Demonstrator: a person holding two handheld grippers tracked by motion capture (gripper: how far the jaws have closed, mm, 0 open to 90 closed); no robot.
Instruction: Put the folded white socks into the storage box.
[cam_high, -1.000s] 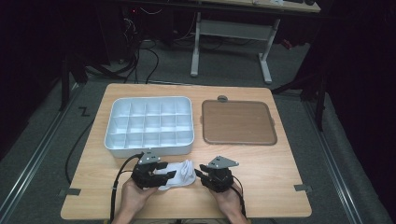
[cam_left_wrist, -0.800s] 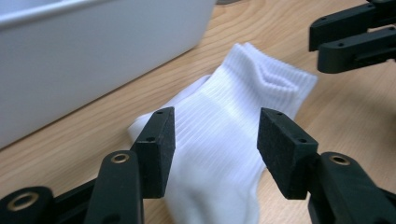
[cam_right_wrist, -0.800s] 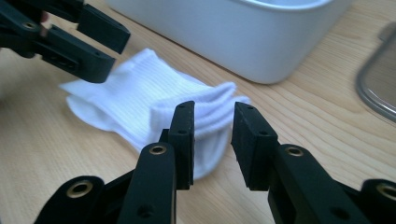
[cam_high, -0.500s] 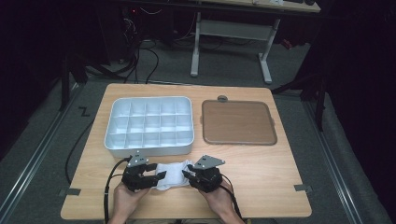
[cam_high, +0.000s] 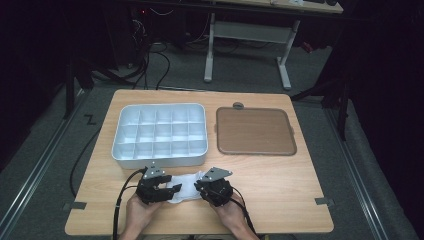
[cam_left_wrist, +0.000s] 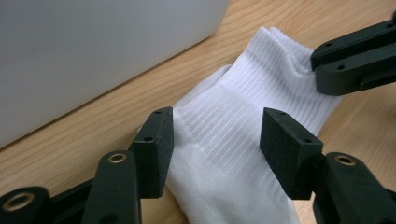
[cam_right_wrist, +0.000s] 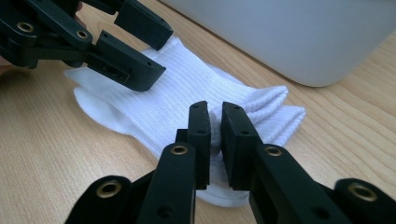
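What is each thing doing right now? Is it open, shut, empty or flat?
Left gripper: jaws open, one on each side of the sock.
Right gripper: jaws shut, pinching the sock's ribbed cuff.
White sock: lying flat on the table.
Divided tray: compartments look empty.
Brown tray: empty.

No text, label, brand, number or sign can be read in any of the views. A dark zigzag mark on the floor (cam_high: 90, 120), left of the tabletop (cam_high: 280, 175), resembles a letter Z, but whether it is a letter cannot be told.
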